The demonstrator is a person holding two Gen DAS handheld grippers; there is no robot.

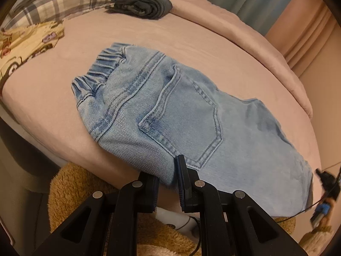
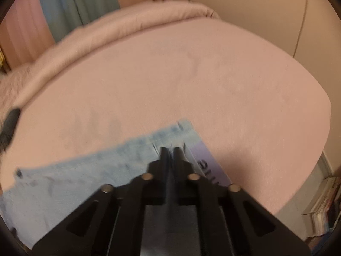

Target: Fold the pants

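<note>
A: On the left wrist view, our left gripper [image 1: 168,183] has its jaws parted around the near edge of the light-blue denim pants [image 1: 181,115], which lie folded on the pink bed sheet [image 1: 64,98]. A dark folded garment [image 1: 140,4] sits at twelve o'clock.

B: On the right wrist view, blurred, our right gripper [image 2: 170,151] is pinched nearly closed on the pants' [image 2: 85,170] hem at six o'clock; a lilac printed tag [image 2: 204,160] lies just beside it.

Pants [image 1: 170,115] lie flat on bed [image 1: 64,98], near its front edge, waistband twd far left. My left gripper [image 1: 168,183] at pants' near edge. Folded garment [image 1: 140,4] behind, beside pillow [image 1: 59,2] at far left. My right gripper [image 2: 170,151] over pants' far-end corner [image 2: 119,166].
</note>
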